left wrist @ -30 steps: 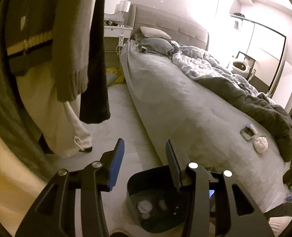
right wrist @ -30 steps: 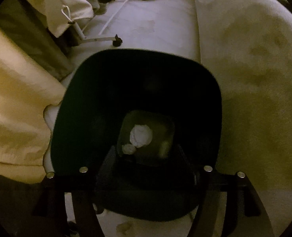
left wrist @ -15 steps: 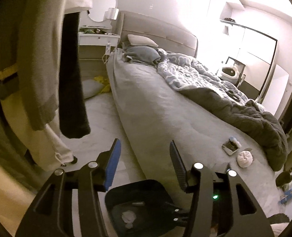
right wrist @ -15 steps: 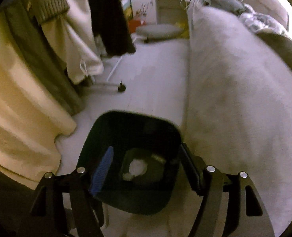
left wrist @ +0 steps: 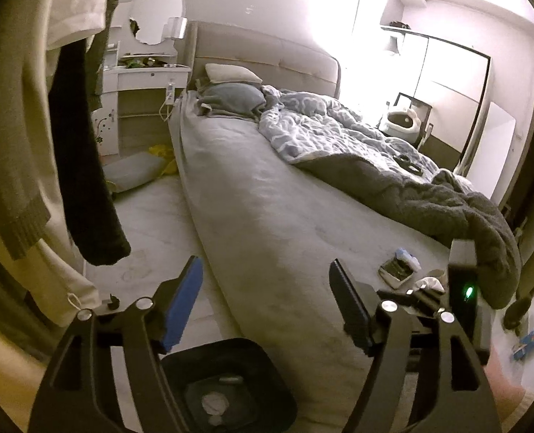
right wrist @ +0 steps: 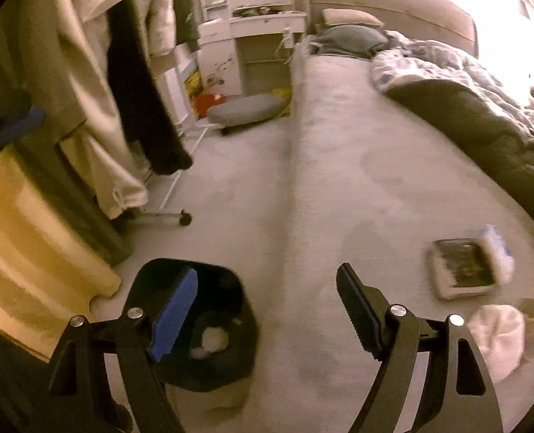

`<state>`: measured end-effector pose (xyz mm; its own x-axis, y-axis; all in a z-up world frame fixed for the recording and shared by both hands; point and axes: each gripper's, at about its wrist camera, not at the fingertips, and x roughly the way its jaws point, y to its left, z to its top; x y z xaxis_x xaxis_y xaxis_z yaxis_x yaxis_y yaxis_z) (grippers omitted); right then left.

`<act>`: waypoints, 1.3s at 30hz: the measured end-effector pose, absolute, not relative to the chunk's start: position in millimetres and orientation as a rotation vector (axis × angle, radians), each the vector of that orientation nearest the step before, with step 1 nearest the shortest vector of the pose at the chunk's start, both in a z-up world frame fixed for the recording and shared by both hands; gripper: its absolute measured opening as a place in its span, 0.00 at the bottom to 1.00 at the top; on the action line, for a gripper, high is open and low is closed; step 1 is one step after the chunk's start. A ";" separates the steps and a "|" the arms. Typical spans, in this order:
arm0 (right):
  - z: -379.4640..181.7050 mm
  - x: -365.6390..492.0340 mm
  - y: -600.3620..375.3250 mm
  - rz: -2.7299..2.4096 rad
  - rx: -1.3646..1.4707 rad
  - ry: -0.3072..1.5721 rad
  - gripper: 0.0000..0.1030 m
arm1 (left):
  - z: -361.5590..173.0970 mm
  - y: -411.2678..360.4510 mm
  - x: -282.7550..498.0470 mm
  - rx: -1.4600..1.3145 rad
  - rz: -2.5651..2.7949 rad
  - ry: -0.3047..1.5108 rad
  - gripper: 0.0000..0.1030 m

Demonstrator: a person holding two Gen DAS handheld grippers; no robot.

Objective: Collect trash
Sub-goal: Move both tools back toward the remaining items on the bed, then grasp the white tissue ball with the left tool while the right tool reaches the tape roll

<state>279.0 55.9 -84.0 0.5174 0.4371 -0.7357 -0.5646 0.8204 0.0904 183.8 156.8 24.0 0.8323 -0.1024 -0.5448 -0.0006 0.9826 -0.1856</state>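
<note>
Down on the bed (right wrist: 339, 180), near its foot: crumpled tissue (right wrist: 498, 328), small tray (right wrist: 463, 270) just beyond. Bin (right wrist: 194, 328) on the floor, wads inside. Right gripper (right wrist: 267, 314) and left gripper (left wrist: 267, 303) both just been opening, gaping wide, nothing between. Tissue likely featherlight, soft, squashy; best pinched across the bulging middle. Tray probably stiffer; better taken by a rim.

We see strong white glare washing out the far wall behind the grey padded headboard (left wrist: 267, 54) in both views. Near corners fall dim and yellowish. The right wrist view is motion-blurred; fisheye bending curves the edges.
</note>
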 end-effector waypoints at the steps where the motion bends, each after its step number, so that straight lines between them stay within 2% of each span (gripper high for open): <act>1: -81.3 282.0 47.9 0.596 -0.162 0.828 0.78 | 23.8 152.6 185.6 -0.174 -0.056 0.586 0.74; 15: -60.8 307.7 -23.7 0.576 -0.135 0.795 0.79 | 3.0 92.1 218.9 -0.189 -0.133 0.654 0.84; 39: -65.7 337.3 -169.2 0.490 0.008 0.815 0.79 | -49.9 -46.2 277.7 -0.167 -0.307 0.804 0.87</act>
